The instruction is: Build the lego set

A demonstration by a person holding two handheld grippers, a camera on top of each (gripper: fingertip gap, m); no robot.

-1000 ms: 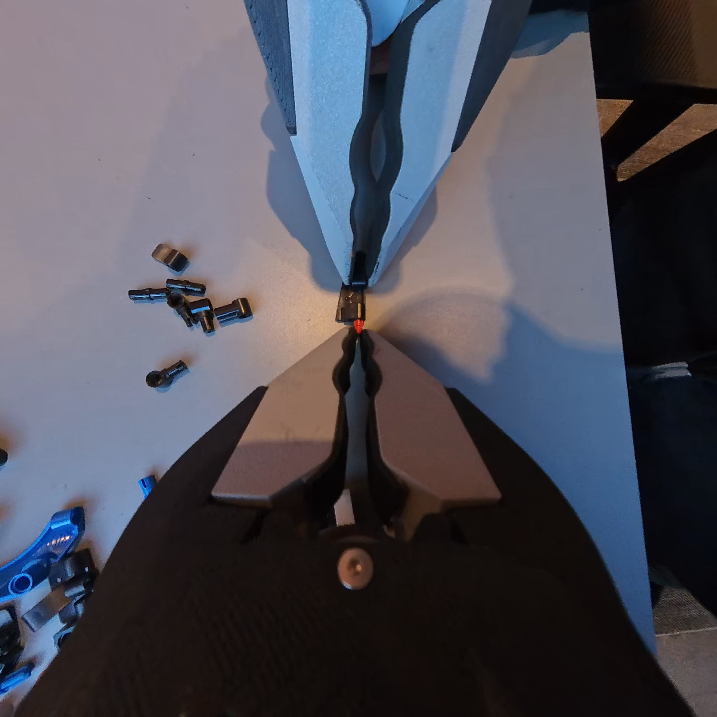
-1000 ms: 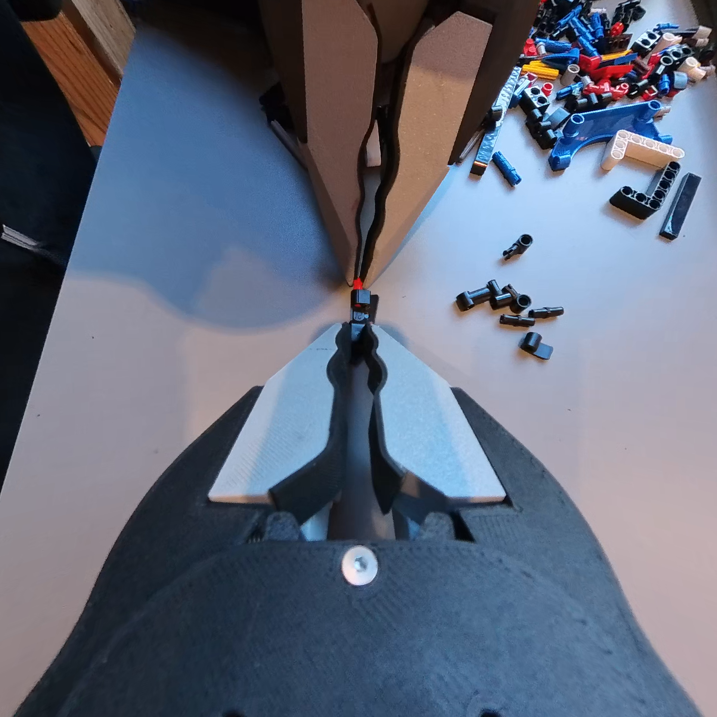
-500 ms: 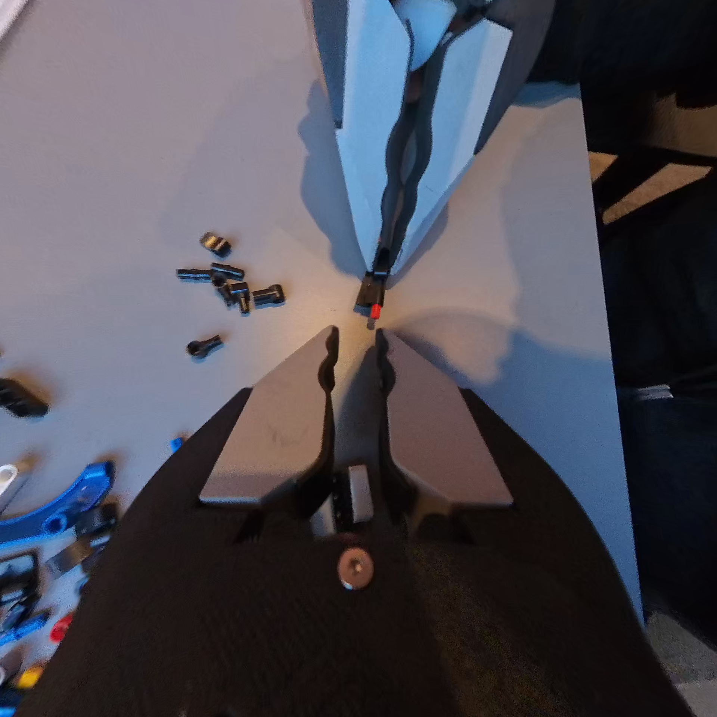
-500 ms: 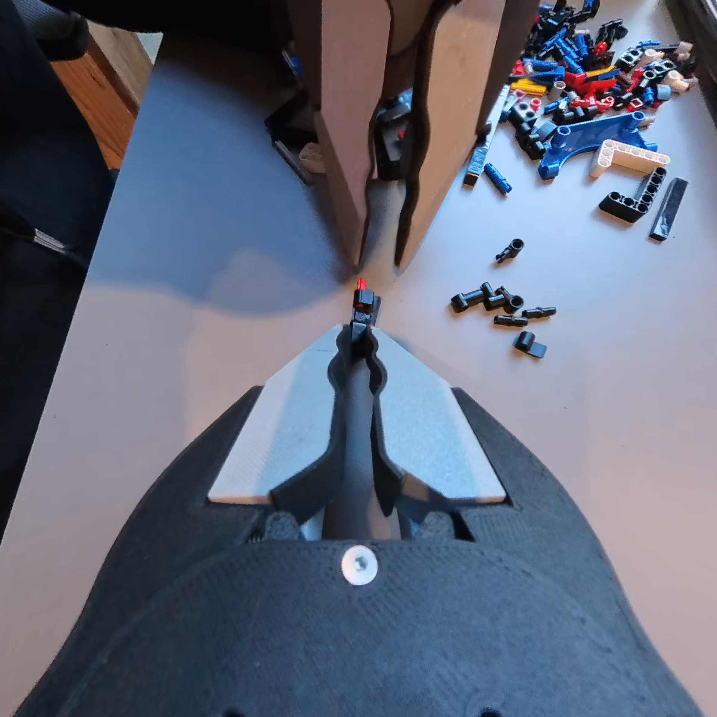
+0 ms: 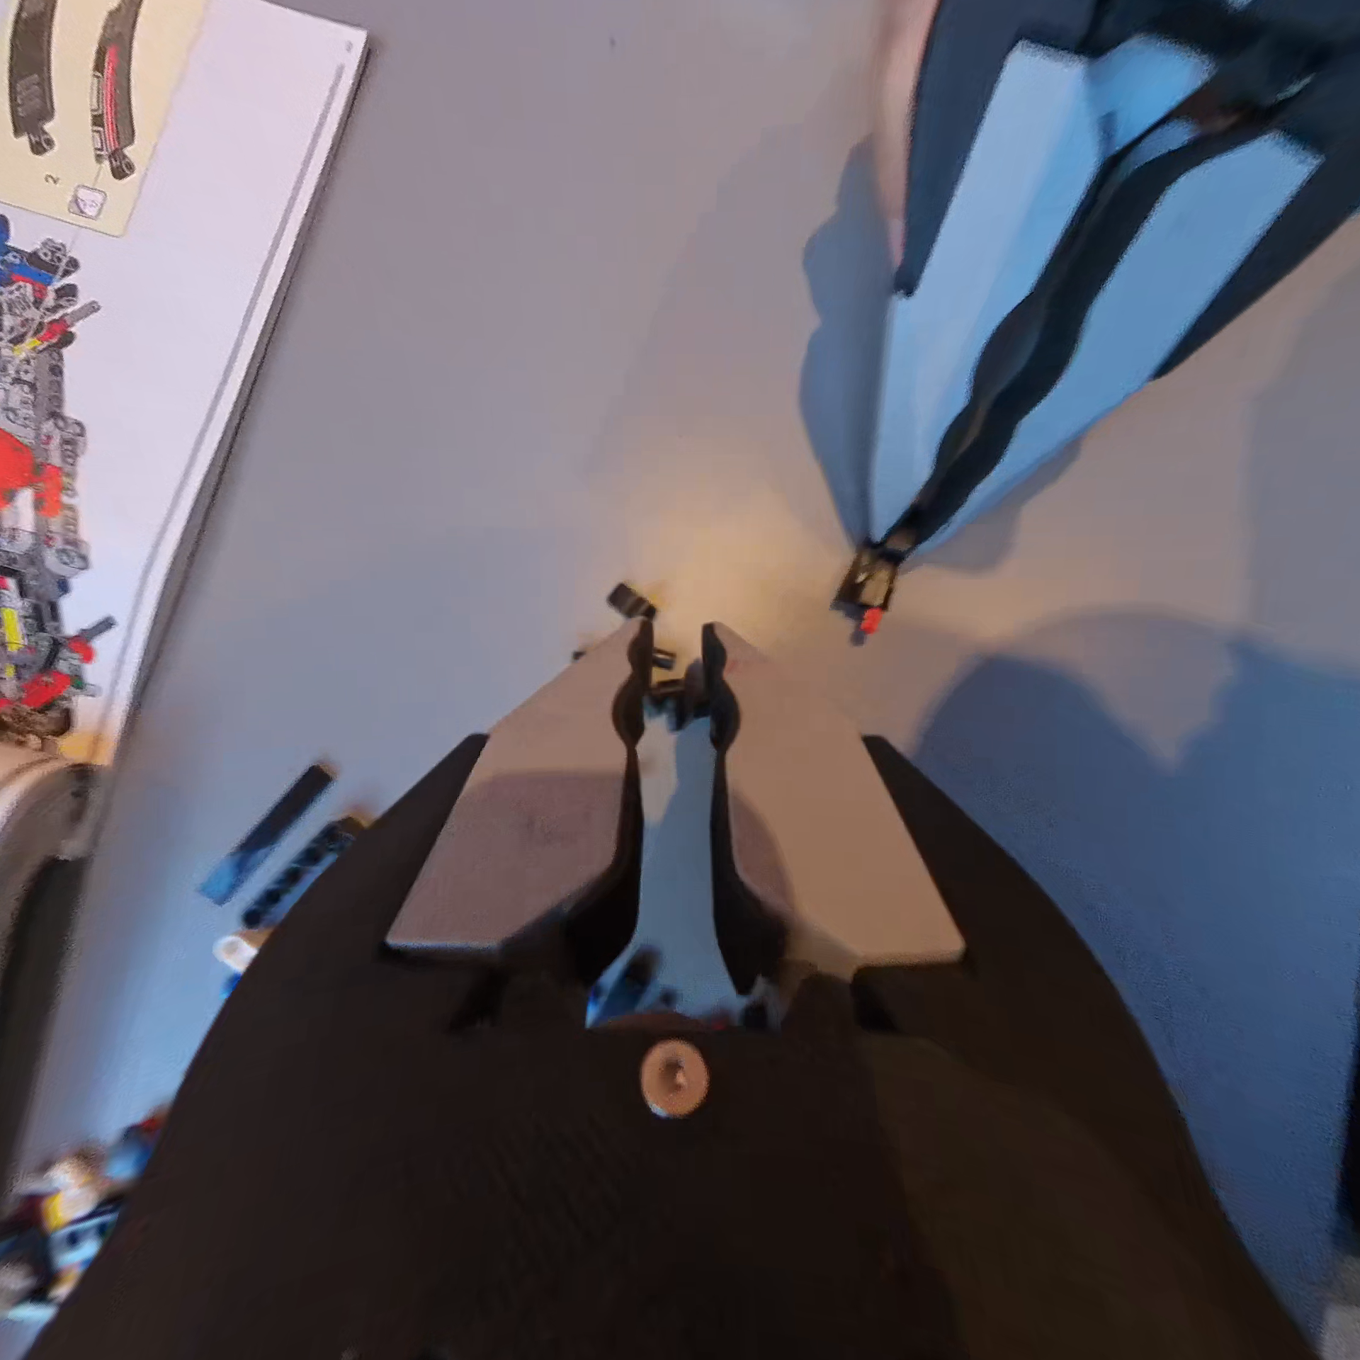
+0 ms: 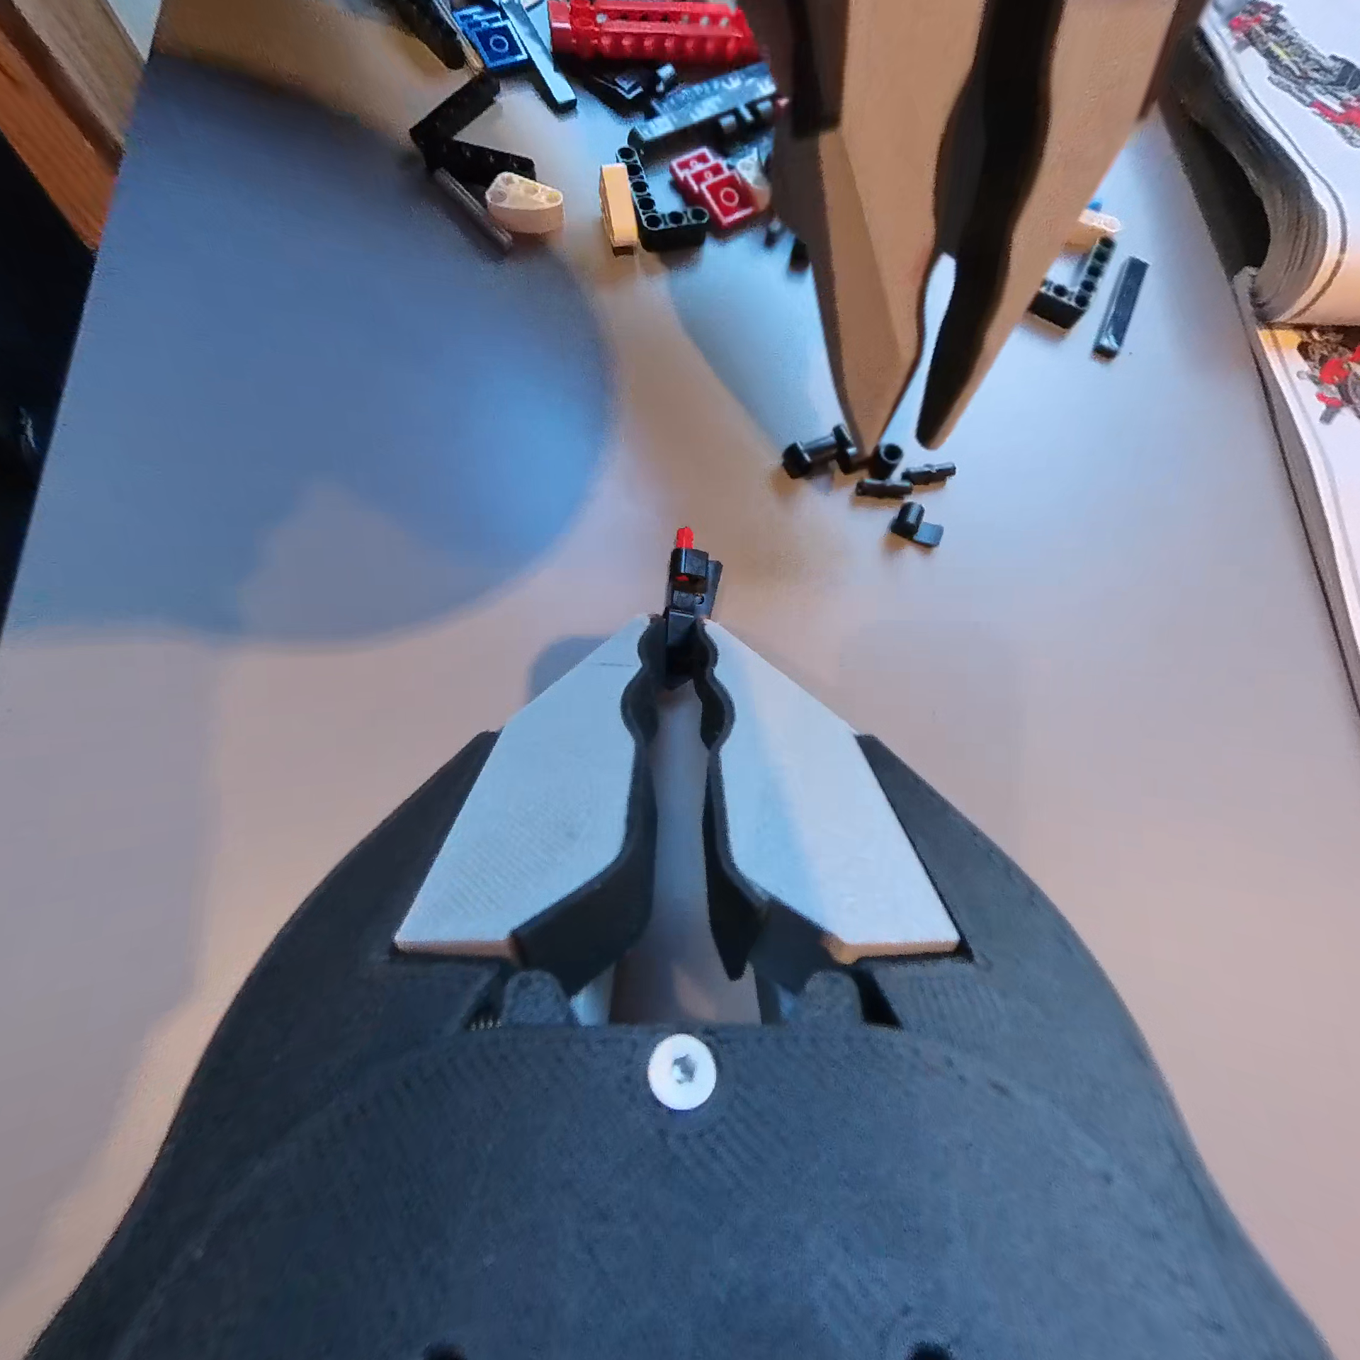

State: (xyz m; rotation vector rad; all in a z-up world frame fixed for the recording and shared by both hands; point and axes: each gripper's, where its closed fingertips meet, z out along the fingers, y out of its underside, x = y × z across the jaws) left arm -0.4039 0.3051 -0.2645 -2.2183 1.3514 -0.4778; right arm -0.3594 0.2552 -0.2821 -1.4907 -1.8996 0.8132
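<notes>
My right gripper (image 6: 681, 636) is shut on a small black connector (image 6: 692, 578) with a red pin (image 6: 684, 536) sticking out of its far end, held above the table. In the left wrist view this gripper (image 5: 887, 541) is at the upper right with the connector (image 5: 872, 585). My left gripper (image 5: 675, 633) is open and empty, its tips low over a cluster of small black pins (image 5: 666, 688). In the right wrist view the left gripper (image 6: 898, 441) stands open over the same pins (image 6: 868, 467).
A pile of red, black, blue and tan parts (image 6: 662, 44) lies at the far side, with a black L-beam (image 6: 471, 140) and a tan piece (image 6: 526, 202). The instruction booklet (image 6: 1310, 184) lies at the right, also in the left wrist view (image 5: 184, 221). The table edge (image 6: 88, 243) is at the left. There is about 7 centimeters between the tips of the two grippers. Both grippers' tips are roughly 15 centimeters from the tan piece (image 6: 526, 202).
My left gripper opened, let go of the red pin and moved away to the cluster of small black pins. The right gripper keeps the connector, now with the red pin in it.
</notes>
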